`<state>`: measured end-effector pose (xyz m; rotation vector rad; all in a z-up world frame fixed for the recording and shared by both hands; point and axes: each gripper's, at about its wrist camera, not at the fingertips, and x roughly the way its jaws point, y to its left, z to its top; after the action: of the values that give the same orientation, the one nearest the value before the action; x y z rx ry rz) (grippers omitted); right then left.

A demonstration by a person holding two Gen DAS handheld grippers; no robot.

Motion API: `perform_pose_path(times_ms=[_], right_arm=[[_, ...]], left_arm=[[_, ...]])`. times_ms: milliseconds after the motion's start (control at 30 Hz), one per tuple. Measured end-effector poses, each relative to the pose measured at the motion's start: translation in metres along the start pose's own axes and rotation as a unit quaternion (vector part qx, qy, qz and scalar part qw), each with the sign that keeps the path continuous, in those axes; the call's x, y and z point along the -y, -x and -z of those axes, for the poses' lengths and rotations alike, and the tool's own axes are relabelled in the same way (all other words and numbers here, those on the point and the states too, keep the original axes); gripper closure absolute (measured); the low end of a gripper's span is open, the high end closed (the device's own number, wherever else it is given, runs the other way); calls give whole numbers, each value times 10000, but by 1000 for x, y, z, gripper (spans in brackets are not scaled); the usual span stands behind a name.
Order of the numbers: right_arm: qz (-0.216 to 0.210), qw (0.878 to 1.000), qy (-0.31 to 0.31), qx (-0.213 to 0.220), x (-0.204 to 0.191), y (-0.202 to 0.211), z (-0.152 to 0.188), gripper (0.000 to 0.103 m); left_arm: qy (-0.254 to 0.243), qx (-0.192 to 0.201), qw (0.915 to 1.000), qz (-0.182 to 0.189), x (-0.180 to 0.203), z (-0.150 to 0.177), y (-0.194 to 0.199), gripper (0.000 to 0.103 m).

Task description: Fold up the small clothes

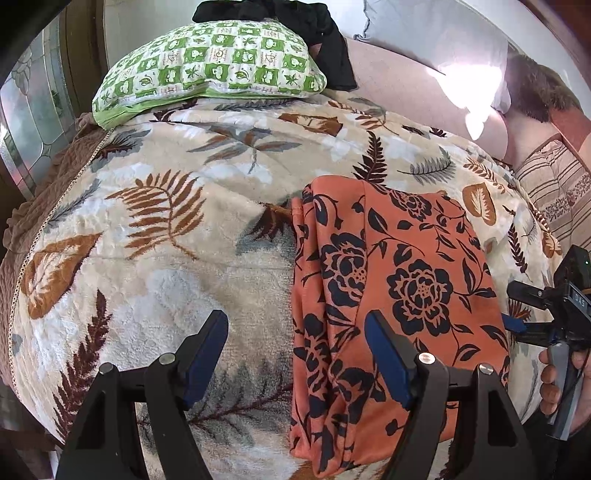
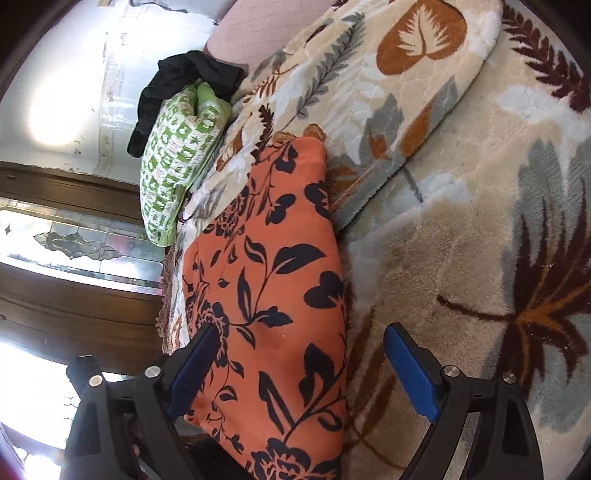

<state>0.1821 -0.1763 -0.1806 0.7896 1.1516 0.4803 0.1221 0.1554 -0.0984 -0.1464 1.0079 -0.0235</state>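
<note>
— Orange floral garment folded lengthwise, lying flat on the leaf-print blanket, right of centre in the left wrist view.

— And from the right wrist view? Same orange floral garment, running away toward the green checked pillow, resting on the leaf-print blanket.

— Left gripper: jaws spread wide, nothing pinched. Hovering low over the near end of the cloth, one blue pad above the fabric, the other above bare blanket.

— Right gripper: also spread wide, holding nothing. Straddling the garment's edge, left pad over orange, right pad over fleece.

— Seen from the left camera too: right gripper at the garment's right edge, pointing in sideways, person's hand wrapped round the grey handle.

— Contact with the cloth there? Cannot tell.

— Beyond: black garment draped behind the green checked pillow, well apart from the orange piece.
</note>
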Motion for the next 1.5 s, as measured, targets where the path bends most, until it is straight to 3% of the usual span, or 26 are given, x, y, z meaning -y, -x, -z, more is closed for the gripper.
perform_pose_path(times_ms=[33, 100, 200, 400, 500, 533, 567, 600, 667, 700, 867, 967, 1067, 1233, 1367, 1400, 1433, 1500], right_arm=[[-1, 10000, 27, -13, 0, 0, 1, 11], [41, 10000, 81, -25, 0, 2, 4, 11], [131, 9998, 172, -29, 0, 5, 3, 11], [77, 9997, 169, -174, 1, -13, -9, 11], [-7, 9989, 378, -283, -10, -29, -10, 11], [0, 9977, 559, -374, -18, -35, -10, 12], [158, 9959, 740, -504, -27, -44, -8, 25], [389, 9932, 880, -662, -33, -54, -5, 40], [641, 9897, 1115, -624, -45, -58, -2, 50], [659, 9892, 1188, -557, -50, -54, -1, 60], [726, 9779, 1936, -300, -92, -21, 4, 67], [747, 9685, 2376, 6, -117, 9, 0, 67], [683, 9645, 2529, 337, -128, 47, -20, 68], [546, 9704, 2272, 614, -95, 92, -64, 67], [523, 9790, 1861, 639, -35, 87, -98, 61], [731, 9803, 1716, 644, -15, 80, -104, 49], [1013, 9796, 1607, 659, -1, 74, -107, 45], [1911, 9718, 1209, 667, 33, 69, -110, 43]], left_arm=[[42, -28, 9999, 94, -3, -1, -3, 26], [327, -204, 9971, 661, -13, -4, -13, 26], [815, -427, 9865, 1355, -28, -8, -32, 26], [613, -773, 9810, 1671, -21, -13, -74, 25], [534, -651, 9802, 1790, -19, -13, -79, 22], [443, -645, 9813, 1756, -17, -12, -79, 28], [389, -676, 9797, 1847, -15, -12, -80, 50], [456, -781, 9747, 2045, -13, -11, -82, 57], [465, -733, 9758, 2006, -11, -12, -79, 64], [440, -688, 9769, 1974, -9, -12, -77, 66], [356, -302, 9793, 1972, 11, -18, -46, 78], [105, 86, 9799, 1992, 36, -30, -18, 78], [95, 410, 9753, 2167, 61, -53, 1, 78], [-153, 401, 9742, 2216, 114, -81, -17, 78], [-228, -141, 9817, 1887, 145, -81, -76, 71], [-312, -378, 9856, 1621, 151, -78, -96, 71], [-419, -606, 9873, 1410, 157, -75, -112, 71], [-397, -552, 9850, 1589, 151, -70, -113, 68]])
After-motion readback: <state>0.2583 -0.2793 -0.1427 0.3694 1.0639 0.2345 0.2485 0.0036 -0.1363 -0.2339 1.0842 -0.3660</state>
